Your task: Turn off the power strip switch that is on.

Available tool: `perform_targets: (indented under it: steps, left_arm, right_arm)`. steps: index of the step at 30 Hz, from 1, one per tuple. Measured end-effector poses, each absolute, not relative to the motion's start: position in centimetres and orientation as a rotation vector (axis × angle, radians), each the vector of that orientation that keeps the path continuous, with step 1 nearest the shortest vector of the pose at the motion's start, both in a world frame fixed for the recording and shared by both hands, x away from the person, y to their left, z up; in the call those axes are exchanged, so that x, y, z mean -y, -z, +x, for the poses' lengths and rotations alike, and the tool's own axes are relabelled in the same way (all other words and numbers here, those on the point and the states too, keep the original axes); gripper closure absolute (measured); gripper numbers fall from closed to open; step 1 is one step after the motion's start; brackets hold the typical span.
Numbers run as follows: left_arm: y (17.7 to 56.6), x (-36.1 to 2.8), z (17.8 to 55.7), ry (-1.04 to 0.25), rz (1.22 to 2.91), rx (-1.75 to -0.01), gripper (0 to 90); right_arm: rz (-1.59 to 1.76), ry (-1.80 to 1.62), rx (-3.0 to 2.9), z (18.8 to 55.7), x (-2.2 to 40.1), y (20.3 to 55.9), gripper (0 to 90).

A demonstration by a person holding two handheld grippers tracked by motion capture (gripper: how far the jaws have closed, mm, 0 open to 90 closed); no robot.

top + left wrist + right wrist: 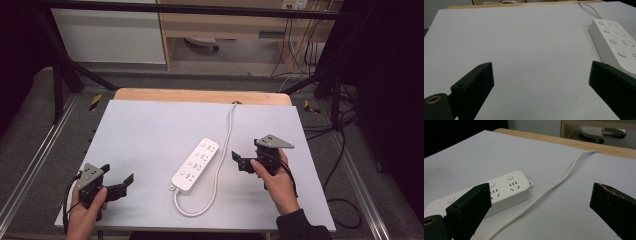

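Note:
A white power strip (195,165) with several sockets and round buttons lies slantwise in the middle of the white table (145,130). Its white cable (218,170) leaves the near end, loops right, and runs to the far edge. My left gripper (118,174) is held at the near left, open and empty, well left of the strip. My right gripper (245,152) hovers just right of the cable, open and empty. In the left gripper view the strip (616,41) lies beyond the right jaw of the left gripper (541,75). In the right gripper view the strip (504,191) and cable (559,182) lie ahead of the right gripper (541,197).
A wooden strip (200,95) borders the table's far edge. Black metal frame bars (65,75) stand at both far sides. Loose cables (345,150) lie on the floor at right. A wooden shelf (225,25) and a white cabinet (110,35) stand behind.

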State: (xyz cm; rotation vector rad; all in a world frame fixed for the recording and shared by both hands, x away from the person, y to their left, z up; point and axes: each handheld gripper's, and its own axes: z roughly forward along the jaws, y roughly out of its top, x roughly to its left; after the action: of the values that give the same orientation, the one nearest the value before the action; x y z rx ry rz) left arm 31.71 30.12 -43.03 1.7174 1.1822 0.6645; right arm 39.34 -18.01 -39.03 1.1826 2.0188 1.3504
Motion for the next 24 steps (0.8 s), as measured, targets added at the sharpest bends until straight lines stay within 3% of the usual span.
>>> perform_targets:
  steps: [24]
  left_arm:
    - [42.9, -29.8, 31.9, -0.650, 1.714, -1.157, 5.7]
  right_arm:
    - [1.285, -1.244, -1.990, 38.2, 22.5, 42.0, 3.8]
